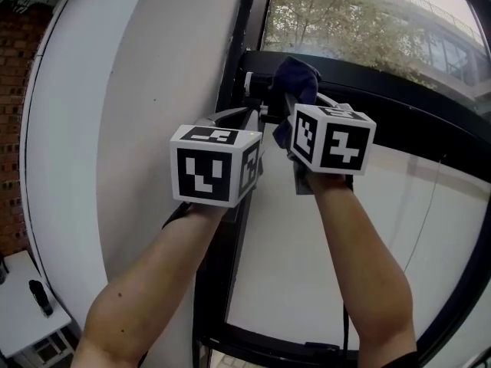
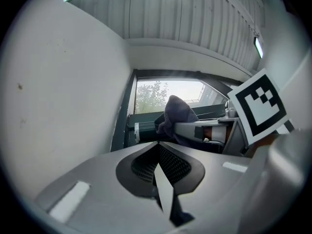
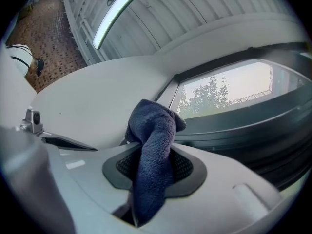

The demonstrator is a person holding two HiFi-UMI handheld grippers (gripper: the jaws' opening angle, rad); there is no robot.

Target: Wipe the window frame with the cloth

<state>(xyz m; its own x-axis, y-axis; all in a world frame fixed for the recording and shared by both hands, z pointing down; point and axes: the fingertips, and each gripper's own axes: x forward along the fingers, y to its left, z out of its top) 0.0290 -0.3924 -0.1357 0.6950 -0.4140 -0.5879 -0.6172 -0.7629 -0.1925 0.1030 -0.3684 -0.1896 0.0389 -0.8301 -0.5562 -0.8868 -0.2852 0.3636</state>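
A dark blue cloth (image 1: 298, 79) is bunched up against the upper corner of the black window frame (image 1: 399, 90). My right gripper (image 1: 295, 102) is shut on it, and in the right gripper view the cloth (image 3: 152, 145) hangs down through the jaws of the right gripper (image 3: 153, 150), with the frame (image 3: 243, 130) behind. My left gripper (image 1: 257, 115) sits just left of it beside the frame's upright, touching nothing. In the left gripper view the left gripper (image 2: 159, 152) has its jaws shut on nothing, and the cloth (image 2: 176, 112) shows ahead.
A white curved wall (image 1: 115, 129) runs up the left of the frame. Trees show through the glass (image 1: 345, 21) above, and a pale panel (image 1: 307, 267) lies below. A brick wall (image 1: 11, 129) and a small white table (image 1: 23, 313) with a dark object are at far left.
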